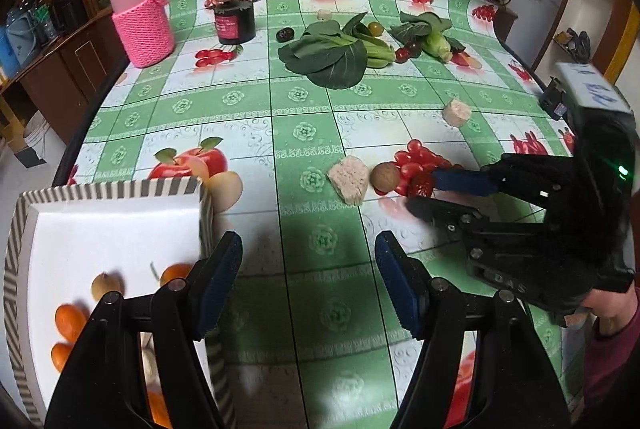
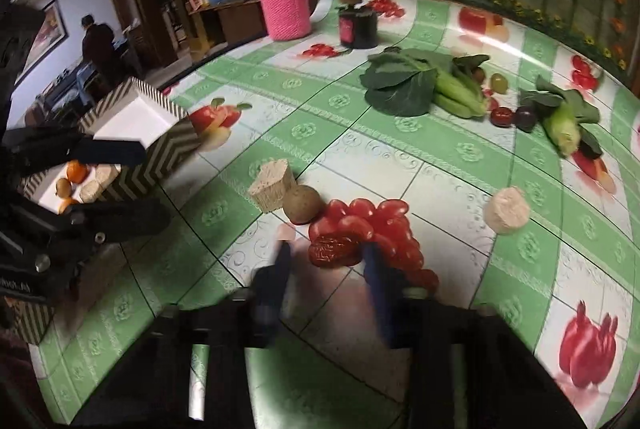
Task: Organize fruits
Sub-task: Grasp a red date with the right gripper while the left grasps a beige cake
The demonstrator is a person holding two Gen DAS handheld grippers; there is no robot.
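My right claw [image 2: 326, 259] straddling the wrinkled red date [image 2: 333, 250] on the tablecloth, pads blurred, grip uncertain, my left claw [image 1: 308, 283] released over bare cloth beside the striped box's edge [image 1: 206, 217].

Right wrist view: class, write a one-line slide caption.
Right gripper closes around a wrinkled red date on the fruit-print tablecloth.

Glossy, smooth plastic-looking tablecloth [image 1: 304, 101], light reflected at the far edge. Pink knitted cloth sleeve [image 1: 144, 29] on the jar, rough. Red date [image 2: 334, 251] wrinkled, slightly shiny. Striped box [image 1: 108, 225] looks like matt card. Beige blocks [image 1: 349, 180] coarse, porous.
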